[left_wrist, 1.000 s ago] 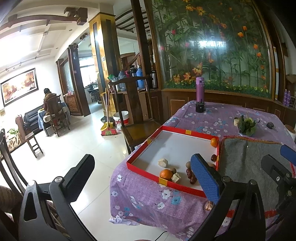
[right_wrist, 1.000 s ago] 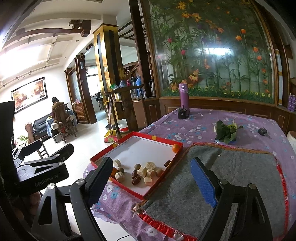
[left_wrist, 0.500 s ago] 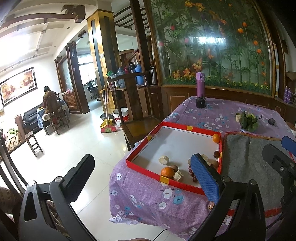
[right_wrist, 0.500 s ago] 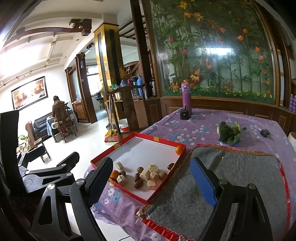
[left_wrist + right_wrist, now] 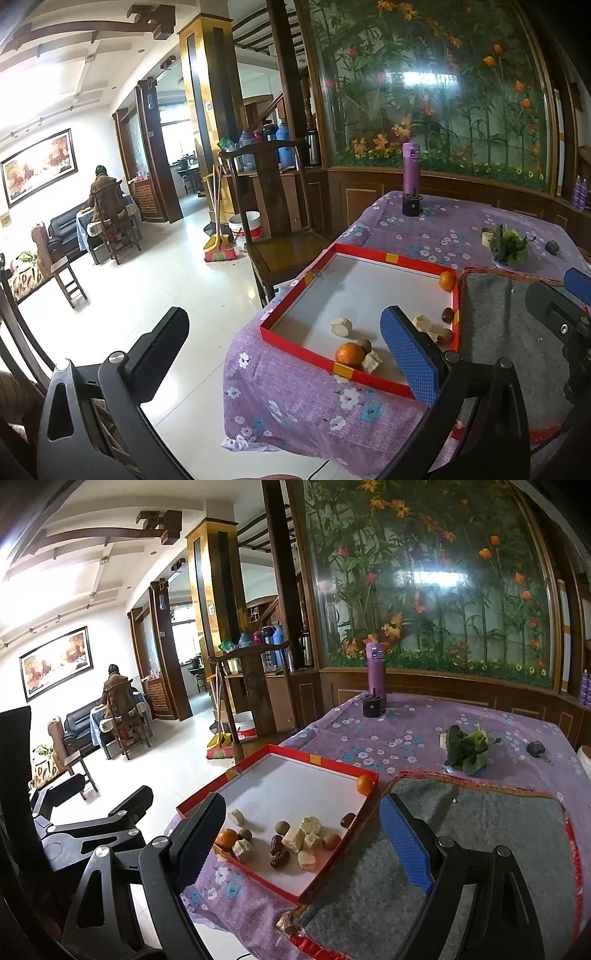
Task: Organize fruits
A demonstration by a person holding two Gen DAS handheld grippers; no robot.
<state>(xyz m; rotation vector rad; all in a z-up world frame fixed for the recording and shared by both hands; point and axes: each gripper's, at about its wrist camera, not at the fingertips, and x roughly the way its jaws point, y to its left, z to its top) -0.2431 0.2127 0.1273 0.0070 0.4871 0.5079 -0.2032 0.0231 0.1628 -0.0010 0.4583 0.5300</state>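
Fruit sits in the red tray (image 5: pixel 334 764) at the table's left edge, on the purple flowered cloth (image 5: pixel 402 738). From my right cam I see most pieces bunched at the tray's near end: one orange (image 5: pixel 226 839) by the near-left rim, pale chunks (image 5: pixel 309 825), brown dates (image 5: pixel 277 845) and small round brown fruits betw. them. A second orange (image 5: pixel 364 784) is alone in the far right corner, well apart from the rest. Grey mat (image 5: pixel 480 834) lies just beside the tray on its right. My right gripper (image 5: pixel 303 843) hangs over the near tray edge, tongs apart, nothing betw. them. My left gripper (image 5: pixel 284 354) is off the table's left side, also spread wide and empty; its blue pad (image 5: pixel 408 354) covers part of the tray. Purple bottle (image 5: pixel 376 674) stands at the far end, leafy greens (image 5: pixel 469 747) beyond the mat.
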